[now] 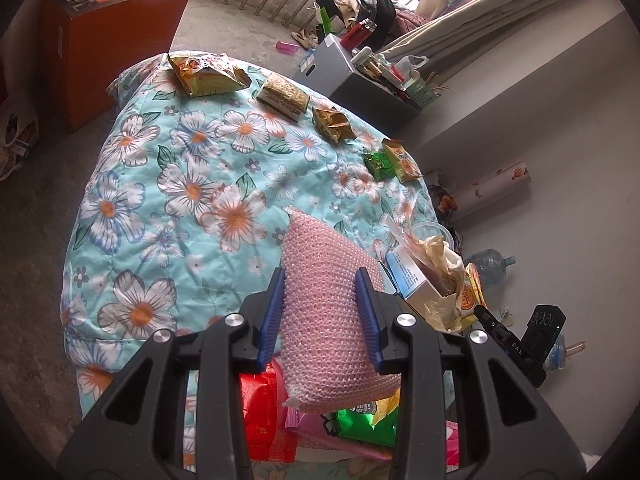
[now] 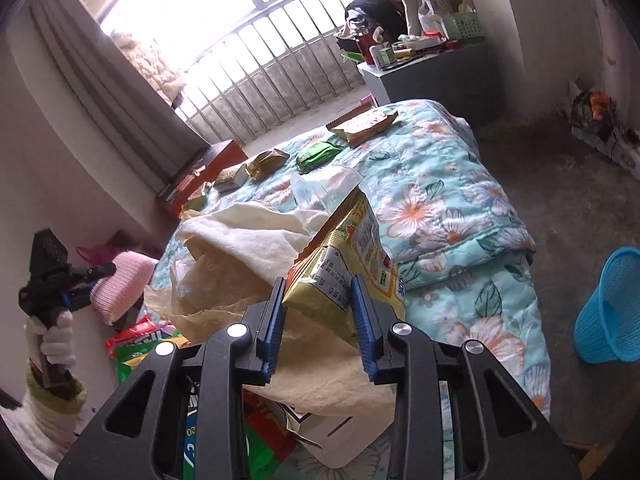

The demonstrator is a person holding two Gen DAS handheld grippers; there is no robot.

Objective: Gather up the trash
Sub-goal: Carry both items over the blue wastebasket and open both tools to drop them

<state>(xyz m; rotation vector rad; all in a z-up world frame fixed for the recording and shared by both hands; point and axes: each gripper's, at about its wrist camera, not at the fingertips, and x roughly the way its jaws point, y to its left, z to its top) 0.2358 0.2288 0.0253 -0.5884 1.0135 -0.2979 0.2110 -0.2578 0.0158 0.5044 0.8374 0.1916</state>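
Note:
In the left wrist view my left gripper (image 1: 321,280) is shut on a pink bubble-wrap pouch (image 1: 324,320), held up over a floral quilt (image 1: 160,200). Right of it lies a heap of trash: a blue-and-white box (image 1: 412,280), crumpled paper (image 1: 444,256) and a yellow packet (image 1: 470,294), with my right gripper (image 1: 486,314) at its edge. The right wrist view shows my right gripper (image 2: 318,286) shut on that yellow snack packet (image 2: 340,272), both pads pressing its sides, crumpled paper (image 2: 240,248) beside it. At the far left a gloved hand (image 2: 56,336) holds the left gripper (image 2: 106,269) with the pink pouch (image 2: 120,288).
Several snack packets lie in a row across the far quilt, among them a yellow one (image 1: 208,76) and a green one (image 2: 318,154). Red (image 1: 260,404) and green (image 1: 360,420) wrappers lie under my left gripper. A blue basket (image 2: 612,308) stands on the floor at right. An orange box (image 1: 108,40) and a cluttered grey cabinet (image 1: 360,76) stand beyond.

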